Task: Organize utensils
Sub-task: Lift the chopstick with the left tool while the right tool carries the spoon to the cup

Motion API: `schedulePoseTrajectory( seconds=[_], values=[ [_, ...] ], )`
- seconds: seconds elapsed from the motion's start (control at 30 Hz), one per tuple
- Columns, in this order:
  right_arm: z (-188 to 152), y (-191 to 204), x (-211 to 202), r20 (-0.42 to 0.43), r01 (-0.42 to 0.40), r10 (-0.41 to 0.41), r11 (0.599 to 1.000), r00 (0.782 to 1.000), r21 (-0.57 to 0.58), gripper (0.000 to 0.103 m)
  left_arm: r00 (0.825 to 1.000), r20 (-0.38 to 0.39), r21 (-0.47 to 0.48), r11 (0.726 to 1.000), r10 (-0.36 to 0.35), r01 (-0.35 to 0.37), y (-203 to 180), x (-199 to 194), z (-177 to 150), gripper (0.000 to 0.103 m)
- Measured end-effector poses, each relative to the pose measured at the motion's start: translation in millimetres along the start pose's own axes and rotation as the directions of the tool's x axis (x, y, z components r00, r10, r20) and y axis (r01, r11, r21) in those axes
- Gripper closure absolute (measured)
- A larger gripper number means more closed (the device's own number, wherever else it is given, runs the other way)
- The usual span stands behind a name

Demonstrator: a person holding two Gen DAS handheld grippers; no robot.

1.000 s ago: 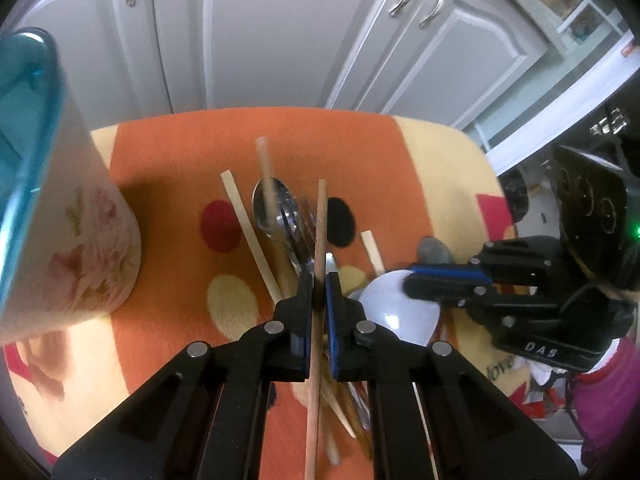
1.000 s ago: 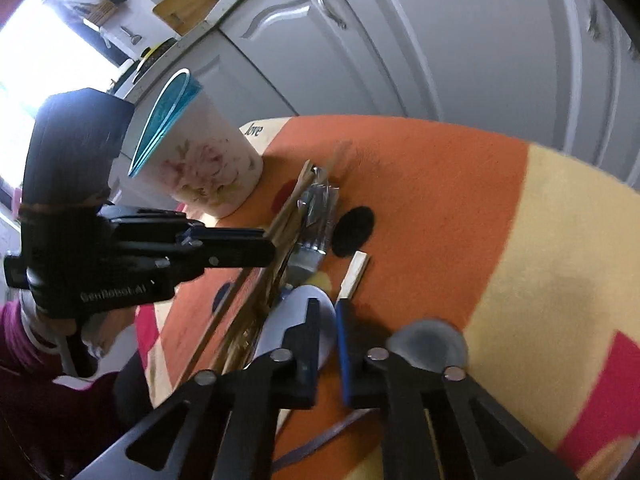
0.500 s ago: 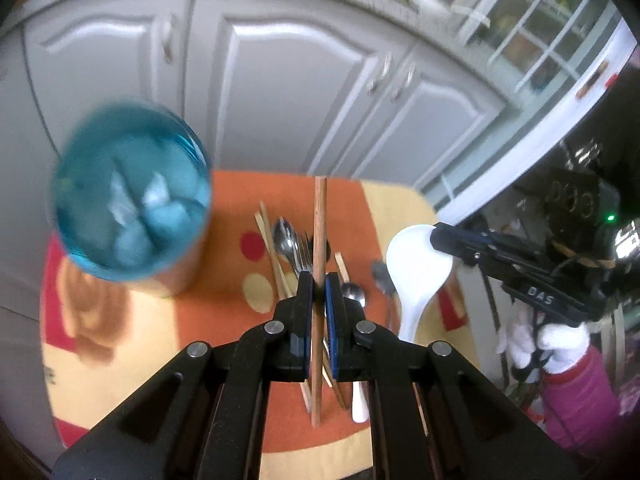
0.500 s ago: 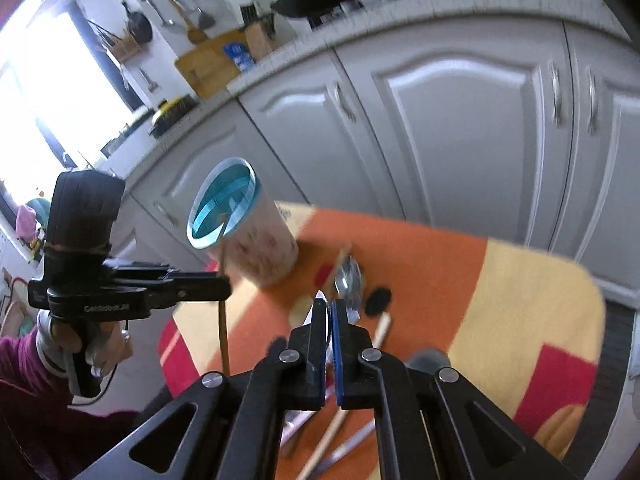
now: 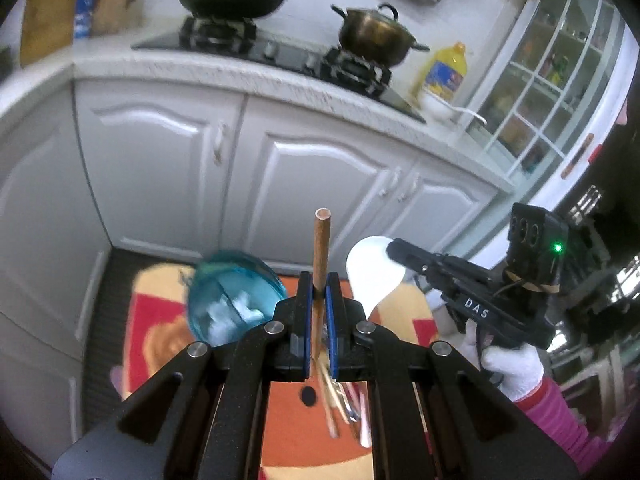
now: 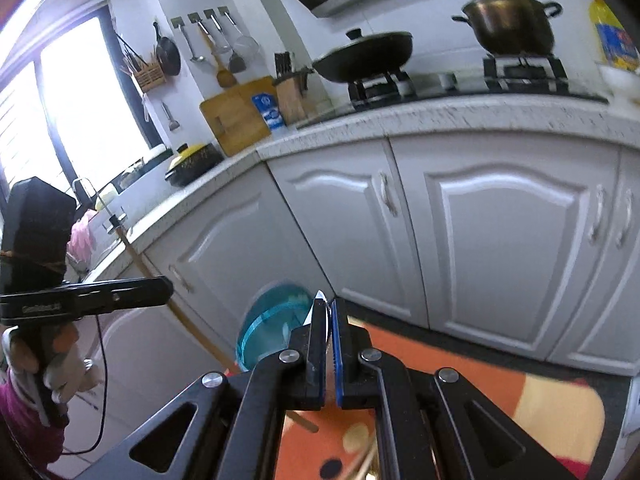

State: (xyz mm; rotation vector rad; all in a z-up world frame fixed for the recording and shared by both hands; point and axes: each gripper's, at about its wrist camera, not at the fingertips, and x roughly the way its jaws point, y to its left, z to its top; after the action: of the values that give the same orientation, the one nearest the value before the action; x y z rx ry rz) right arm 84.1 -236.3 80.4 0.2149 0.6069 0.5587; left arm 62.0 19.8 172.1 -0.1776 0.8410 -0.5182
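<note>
Both tools have risen well clear of the surface (image 5: pixel 288 440). Left tool (image 5: pixel 319 312): I pinch one wooden chopstick (image 5: pixel 321 248) upright. Right tool (image 6: pixel 329 344): I clamp the white spoon (image 5: pixel 370 276). Blue-rimmed cup (image 5: pixel 232 304) below, presumably their destination.

In the lower centre of the frame the left gripper (image 5: pixel 319 300) held a wooden chopstick (image 5: pixel 321 248) upright between its fingers. On the right, the right gripper (image 5: pixel 394 249) held a white spoon (image 5: pixel 372 276). A blue-rimmed cup (image 5: pixel 232 300) stood on the orange table (image 5: pixel 288 436), where more utensils (image 5: pixel 340 404) lay.
</note>
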Motion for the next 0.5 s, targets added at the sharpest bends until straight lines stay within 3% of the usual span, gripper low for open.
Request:
schedulePoseTrajectory(
  seconds=[0.13,0.23,0.4,0.5],
  values=[
    [27,16,12,0.067,0.052,-0.050,0.998,0.996,-0.031,0.101,0.996,0.046,0.003,0.997,0.071,-0.072,16,-10,19,0.098],
    [37,30,34,0.102,0.139,-0.130,0.987,0.986,-0.083,0.101,0.988,0.071,0.008,0.990,0.141,-0.142,27,-12,27,0.098],
    [33,36,80,0.078,0.217,-0.209,0.969,0.975,-0.121,0.101,0.965,0.089,0.029,0.968,0.247,-0.251,42,6,23,0.098],
    [22,34,100,0.065,0.237,-0.230,0.962,0.971,-0.133,0.101,0.961,0.058,0.022,0.962,0.269,-0.271,52,26,13,0.098]
  ],
)
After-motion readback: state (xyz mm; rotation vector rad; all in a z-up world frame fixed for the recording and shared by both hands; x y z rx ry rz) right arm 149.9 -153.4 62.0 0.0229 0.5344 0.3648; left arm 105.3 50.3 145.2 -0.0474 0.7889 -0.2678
